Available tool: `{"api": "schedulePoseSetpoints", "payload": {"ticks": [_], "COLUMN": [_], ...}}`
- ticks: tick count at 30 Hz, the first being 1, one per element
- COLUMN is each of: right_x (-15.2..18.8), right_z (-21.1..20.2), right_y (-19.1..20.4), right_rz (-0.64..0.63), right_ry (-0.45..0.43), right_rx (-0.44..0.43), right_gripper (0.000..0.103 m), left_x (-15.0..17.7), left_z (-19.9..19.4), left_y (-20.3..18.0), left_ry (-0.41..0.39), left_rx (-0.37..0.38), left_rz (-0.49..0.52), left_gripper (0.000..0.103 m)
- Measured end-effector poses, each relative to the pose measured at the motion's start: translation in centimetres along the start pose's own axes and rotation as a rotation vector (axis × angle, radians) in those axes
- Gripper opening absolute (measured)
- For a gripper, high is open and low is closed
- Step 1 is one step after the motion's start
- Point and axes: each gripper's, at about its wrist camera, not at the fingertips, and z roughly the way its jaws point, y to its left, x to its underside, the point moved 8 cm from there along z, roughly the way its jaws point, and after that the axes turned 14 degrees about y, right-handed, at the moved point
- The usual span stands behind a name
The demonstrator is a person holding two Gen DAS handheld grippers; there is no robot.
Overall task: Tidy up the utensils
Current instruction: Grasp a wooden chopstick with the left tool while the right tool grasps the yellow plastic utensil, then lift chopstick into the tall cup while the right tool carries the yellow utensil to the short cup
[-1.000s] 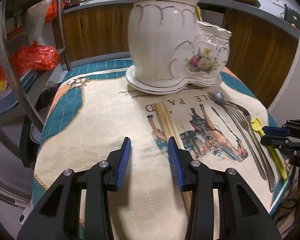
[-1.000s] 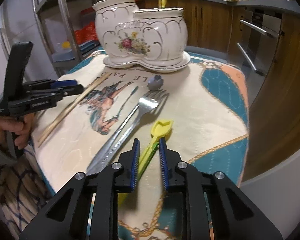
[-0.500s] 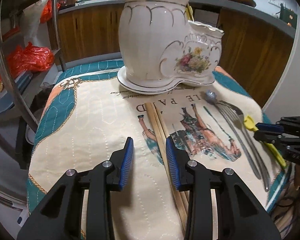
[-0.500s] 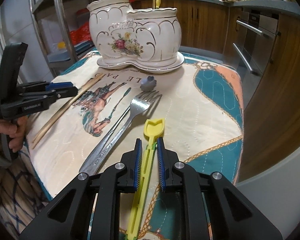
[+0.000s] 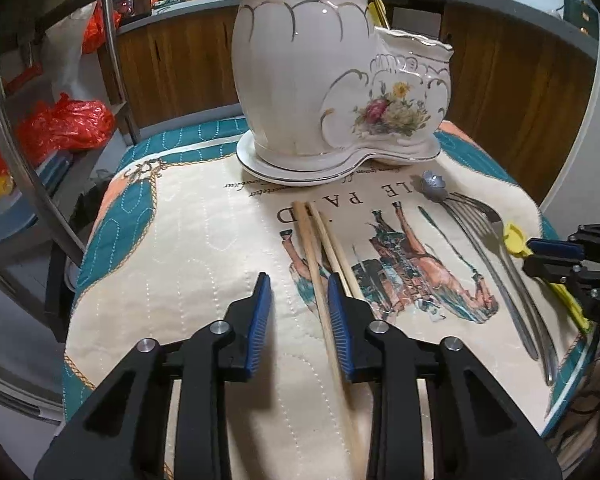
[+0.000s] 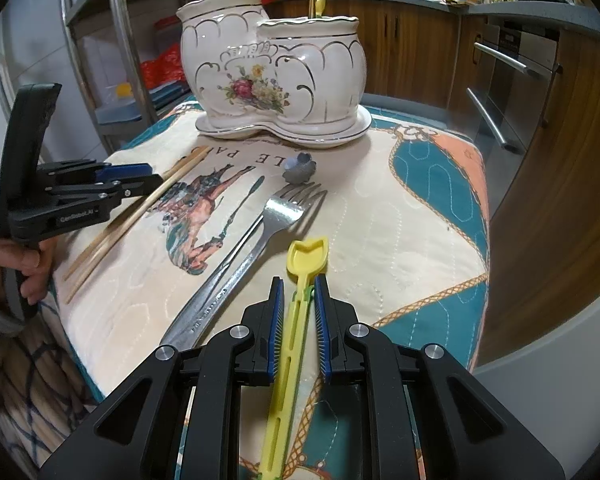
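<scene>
A white ceramic two-pot holder [image 5: 332, 80] [image 6: 272, 76] with a flower print stands at the far side of the quilted mat; some utensils stand in it. Wooden chopsticks [image 5: 320, 248] [image 6: 140, 208] lie on the mat. My left gripper [image 5: 296, 300] [image 6: 140, 176] is open, one chopstick between its fingers, close to the right pad. Two steel forks [image 6: 260, 236] [image 5: 496, 256] and a small flower-headed spoon [image 6: 300, 170] lie mid-mat. My right gripper [image 6: 298, 304] [image 5: 540, 252] is open narrowly around the handle of a yellow plastic spoon [image 6: 296, 312], pads beside it.
The quilted mat [image 5: 172, 248] covers a small table with drops on all sides. A metal rack [image 5: 28, 152] with red bags stands left. Wooden cabinets [image 6: 420, 40] and an oven [image 6: 512, 92] stand behind and right.
My left gripper has moved forward and right so a chopstick lies between its fingers. My right gripper has advanced over the yellow spoon's handle, which now runs between its pads.
</scene>
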Motion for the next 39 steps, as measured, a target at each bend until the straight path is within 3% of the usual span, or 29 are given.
{"api": "schedulePoseSetpoints", "payload": {"ticks": [5,12,19,27,31,39], "right_x": [0.1,0.6,0.6,0.1,-0.3,-0.6], "right_z": [-0.1,-0.3,-0.2,0.6,0.7,-0.5], "right_y": [0.6,0.8,0.6,0.6,0.7,-0.7], "right_rz": [-0.028,-0.074,-0.190,-0.238,-0.227,-0.097], "right_ry": [0.019,0.098,0.275,0.434,0.410,0.286], "right_rx": [0.022,0.047,0.105,0.089,0.105,0.016], "right_gripper": [0.014,0.014,0.015,0.015,0.011,0.011], "left_x": [0.3,0.8,0.5,0.7,0.8,1.0], "left_z": [-0.2,-0.5,-0.3,-0.2,-0.2,-1.9], "left_y": [0.4,0.7,0.7,0.2,-0.3,-0.3], "left_ry": [0.013,0.074,0.233,0.278,0.258,0.126], "left_rx": [-0.010,-0.023,-0.068,-0.153,-0.133,-0.110], "left_rz": [0.001,0.057,0.193,0.283,0.273,0.221], "left_gripper": [0.016,0.014,0.015,0.014,0.006,0.006]}}
